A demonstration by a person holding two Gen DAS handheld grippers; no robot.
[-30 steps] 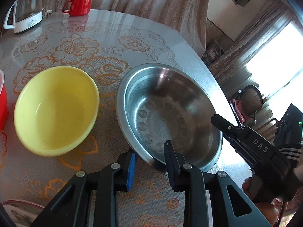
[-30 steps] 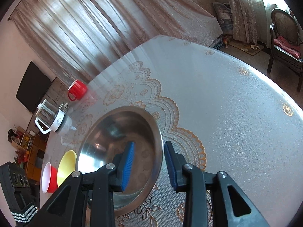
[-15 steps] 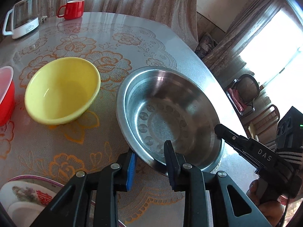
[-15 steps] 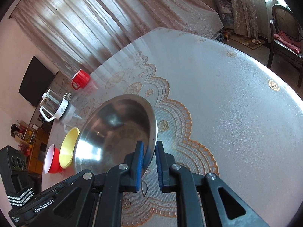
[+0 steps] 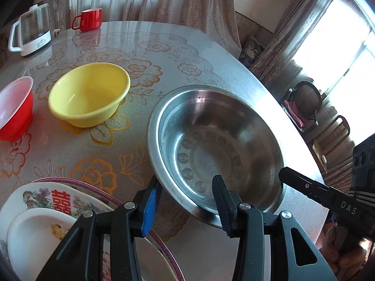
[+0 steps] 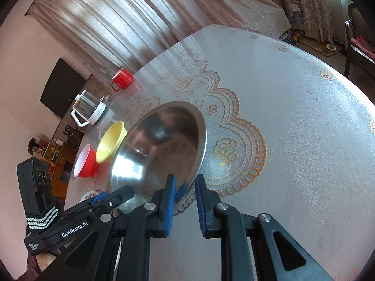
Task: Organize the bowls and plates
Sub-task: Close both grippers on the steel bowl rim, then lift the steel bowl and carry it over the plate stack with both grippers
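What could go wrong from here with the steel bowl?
1. The right gripper has its jaws astride only the thin rim of the steel bowl. A firm pinch can't be confirmed, so a lift might let it pivot or slip.
2. The left gripper is open at the near rim, with the stacked plates just beside it. A swing could knock them.
3. The bowl lies near the table edge.

The lace-patterned surface (image 5: 178,53) carries a steel bowl (image 5: 218,145), yellow bowl (image 5: 90,93), red bowl (image 5: 14,110), plates (image 5: 46,210), mug (image 5: 90,19) and kettle (image 5: 31,32).
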